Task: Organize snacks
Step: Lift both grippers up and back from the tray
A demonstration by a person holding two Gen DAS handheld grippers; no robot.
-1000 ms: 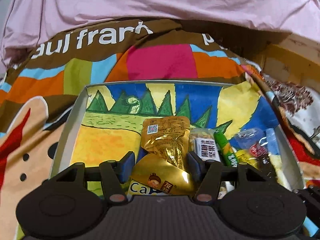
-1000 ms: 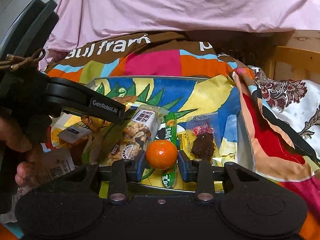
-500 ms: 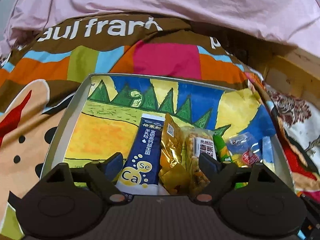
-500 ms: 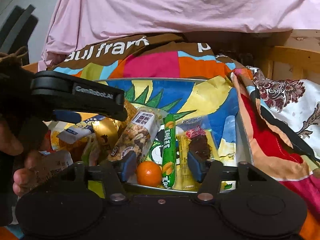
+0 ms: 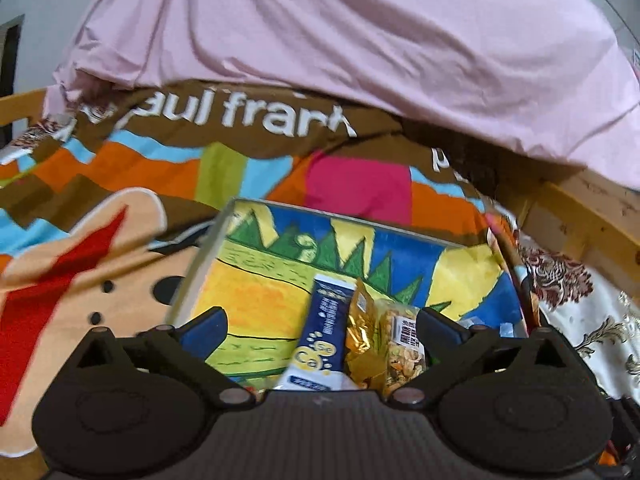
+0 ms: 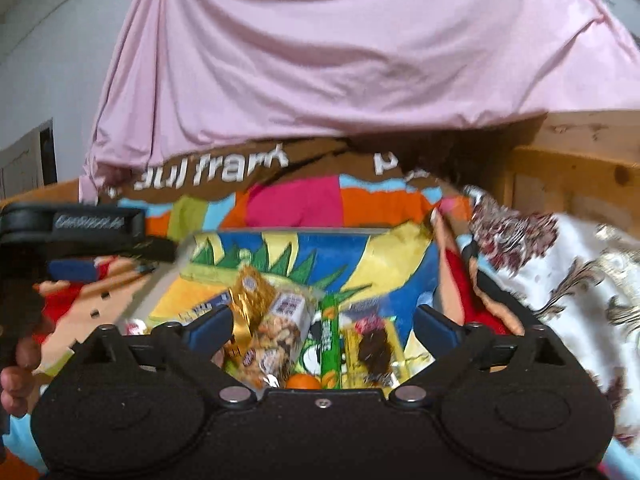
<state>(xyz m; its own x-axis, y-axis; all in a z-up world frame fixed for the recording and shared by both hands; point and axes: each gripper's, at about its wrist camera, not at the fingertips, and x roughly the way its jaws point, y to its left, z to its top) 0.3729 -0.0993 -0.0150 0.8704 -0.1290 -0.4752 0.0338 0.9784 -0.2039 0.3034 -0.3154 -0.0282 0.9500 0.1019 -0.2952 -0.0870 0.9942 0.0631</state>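
While both jaws have just been opening, left hand-held gripper (image 5: pixel 322 326) and right hand-held gripper (image 6: pixel 323 326) stand spread, empty; snacks lie side by side, lower centre, in the tray (image 5: pixel 200 256), orange (image 6: pixel 303 382) nearest.

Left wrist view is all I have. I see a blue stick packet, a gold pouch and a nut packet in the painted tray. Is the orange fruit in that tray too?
Observer: Yes. The right wrist view shows the orange fruit lying at the near edge of the tray, below the right claw.
Operator: Is that claw open?
Observer: Yes. Its jaws have just been opening and stand wide, pressing on nothing.
Operator: What lies beside the fruit?
Observer: A green stick packet, just to its right. I cannot tell whether they touch.
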